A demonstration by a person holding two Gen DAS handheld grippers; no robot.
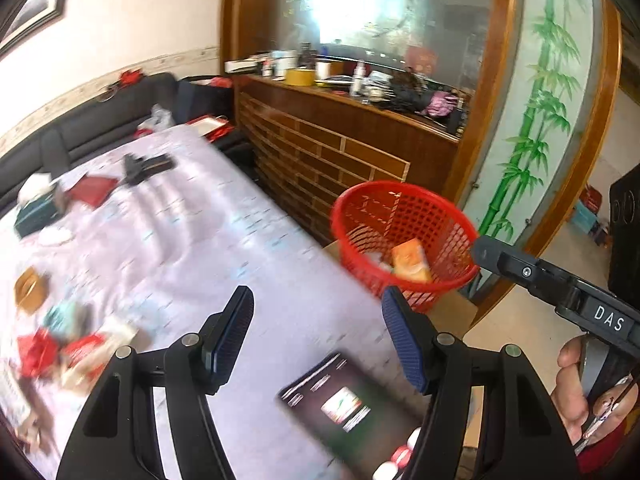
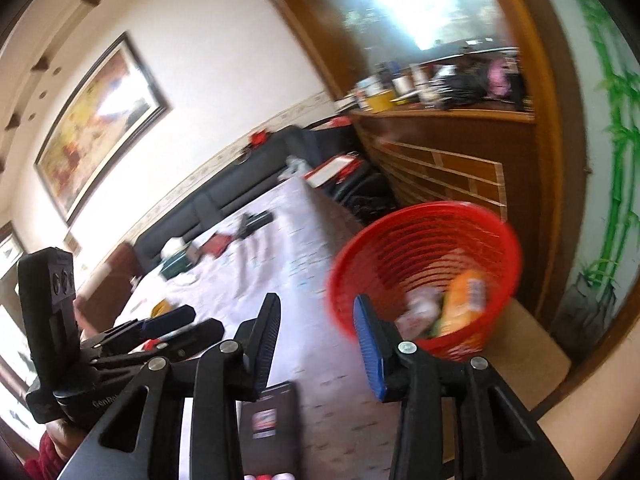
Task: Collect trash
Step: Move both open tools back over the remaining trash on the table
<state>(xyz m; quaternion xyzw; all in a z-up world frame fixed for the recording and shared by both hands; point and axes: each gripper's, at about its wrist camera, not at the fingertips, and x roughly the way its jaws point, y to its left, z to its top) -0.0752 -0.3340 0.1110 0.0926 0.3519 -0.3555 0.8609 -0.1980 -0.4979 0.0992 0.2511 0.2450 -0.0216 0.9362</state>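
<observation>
A red mesh basket point(image 1: 404, 240) stands beside the table's right edge; it also shows in the right wrist view point(image 2: 428, 272). An orange packet point(image 1: 410, 261) and pale wrappers lie inside it point(image 2: 464, 300). My left gripper point(image 1: 316, 332) is open and empty above the white tablecloth point(image 1: 180, 232), left of the basket. My right gripper point(image 2: 316, 344) is open and empty, its right finger in front of the basket rim. Red and teal scraps point(image 1: 60, 340) lie at the table's left. A dark leaflet point(image 1: 348, 396) lies under both grippers point(image 2: 272, 428).
A black device point(image 1: 144, 166), a red booklet point(image 1: 92, 190) and a tissue box point(image 1: 34, 208) lie at the table's far end. A dark sofa point(image 1: 100, 120) runs behind. A wooden counter point(image 1: 340, 140) with clutter stands beyond the basket. A cardboard box point(image 2: 528, 360) supports the basket.
</observation>
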